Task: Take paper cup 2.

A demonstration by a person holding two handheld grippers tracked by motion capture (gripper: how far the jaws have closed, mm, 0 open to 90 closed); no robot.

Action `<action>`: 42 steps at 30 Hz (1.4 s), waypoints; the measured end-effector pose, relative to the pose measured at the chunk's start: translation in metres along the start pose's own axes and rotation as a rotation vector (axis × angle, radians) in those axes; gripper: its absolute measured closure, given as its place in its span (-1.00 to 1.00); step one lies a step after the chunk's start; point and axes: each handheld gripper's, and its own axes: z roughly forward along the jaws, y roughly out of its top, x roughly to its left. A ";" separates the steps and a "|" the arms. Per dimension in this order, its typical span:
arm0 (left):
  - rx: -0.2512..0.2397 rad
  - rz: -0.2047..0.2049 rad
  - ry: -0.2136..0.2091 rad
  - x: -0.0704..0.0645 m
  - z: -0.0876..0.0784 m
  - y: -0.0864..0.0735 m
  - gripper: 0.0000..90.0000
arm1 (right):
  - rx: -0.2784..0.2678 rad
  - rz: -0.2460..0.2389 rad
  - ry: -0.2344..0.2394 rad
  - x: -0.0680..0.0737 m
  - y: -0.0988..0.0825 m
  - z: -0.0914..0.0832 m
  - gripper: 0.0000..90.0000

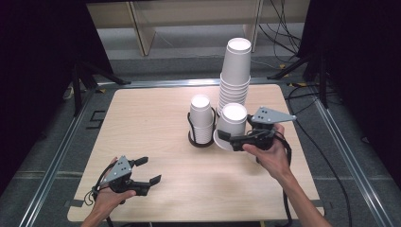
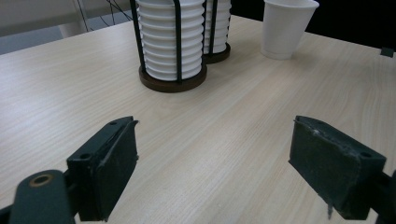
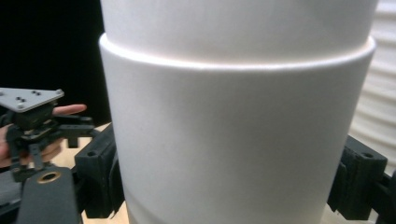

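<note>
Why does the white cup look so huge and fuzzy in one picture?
In the right gripper view the cup sits right against the camera between the jaws, so it looks big and soft. In the high view the cup tops glare bright white. In the left gripper view the table looks sharp.

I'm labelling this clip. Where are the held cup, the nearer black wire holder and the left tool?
Held cup (image 1: pixel 233 118), high view, upper wall.
Wire holder (image 2: pixel 178 37), left gripper view, front upright wire.
Left tool (image 1: pixel 147 170), high view, between fingertips.
</note>
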 end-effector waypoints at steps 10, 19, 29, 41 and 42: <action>-0.029 0.004 -0.022 -0.004 0.001 0.002 -0.67 | 0.041 -0.007 0.067 0.015 -0.021 0.036 -0.62; -0.022 0.004 -0.030 -0.008 0.003 0.005 -0.67 | 0.050 -0.018 0.122 0.027 -0.027 0.059 -0.62; -0.026 -0.008 -0.025 -0.007 0.004 0.005 -0.67 | 0.086 -0.020 0.154 0.034 -0.037 0.082 -0.62; -0.027 -0.003 -0.024 -0.007 0.004 0.005 -0.67 | 0.120 -0.011 0.178 0.039 -0.053 0.094 -0.62; -0.027 -0.003 -0.023 -0.007 0.004 0.005 -0.67 | 0.107 -0.010 0.184 0.040 -0.054 0.096 -0.62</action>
